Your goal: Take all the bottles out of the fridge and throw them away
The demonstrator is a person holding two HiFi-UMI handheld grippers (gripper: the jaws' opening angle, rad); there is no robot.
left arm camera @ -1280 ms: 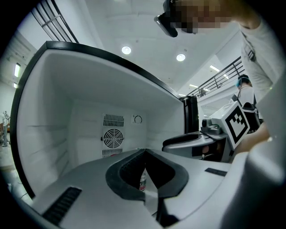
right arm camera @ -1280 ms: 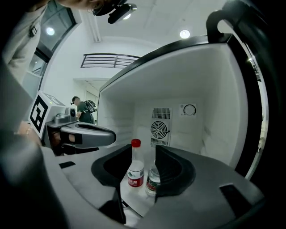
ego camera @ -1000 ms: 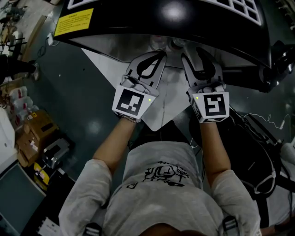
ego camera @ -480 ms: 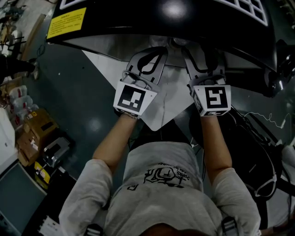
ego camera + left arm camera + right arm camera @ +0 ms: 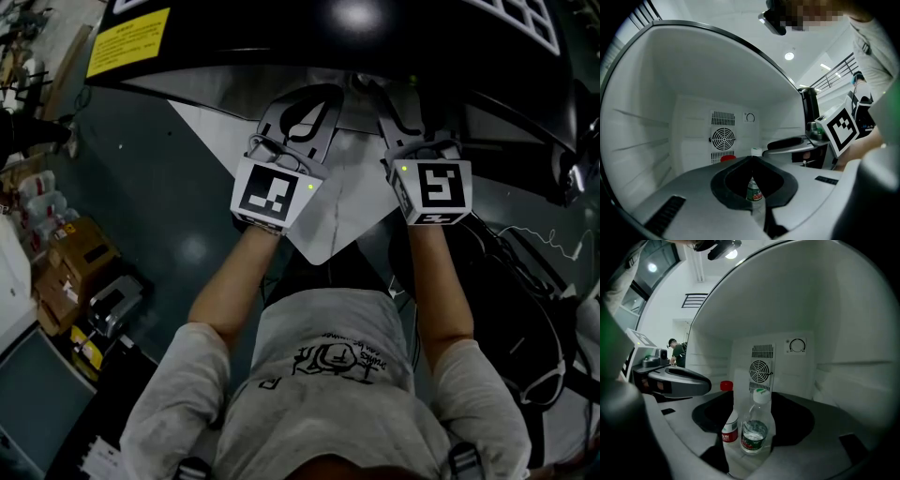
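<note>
A clear bottle with a green label and white-green cap (image 5: 754,427) stands on the fridge floor between the jaws of my right gripper (image 5: 757,408). Those jaws are opening and their pads stand clear of it. A red-capped bottle (image 5: 728,420) stands just behind and left of it. My left gripper (image 5: 752,159) is shut with nothing in it; the green-label bottle (image 5: 752,190) shows through the loop of its jaws, beyond them. From the head view, the left gripper (image 5: 298,112) and right gripper (image 5: 398,108) reach side by side into the fridge (image 5: 375,37).
The fridge interior is white with a round fan grille (image 5: 760,369) on the back wall. A white panel (image 5: 347,211) lies under the grippers. Cardboard boxes (image 5: 80,258) sit on the floor at left, cables (image 5: 525,253) at right. A person (image 5: 675,350) stands far off.
Both grippers have moved a little deeper under the fridge's black top. The right gripper's jaws are now mostly hidden by it in the head view.
</note>
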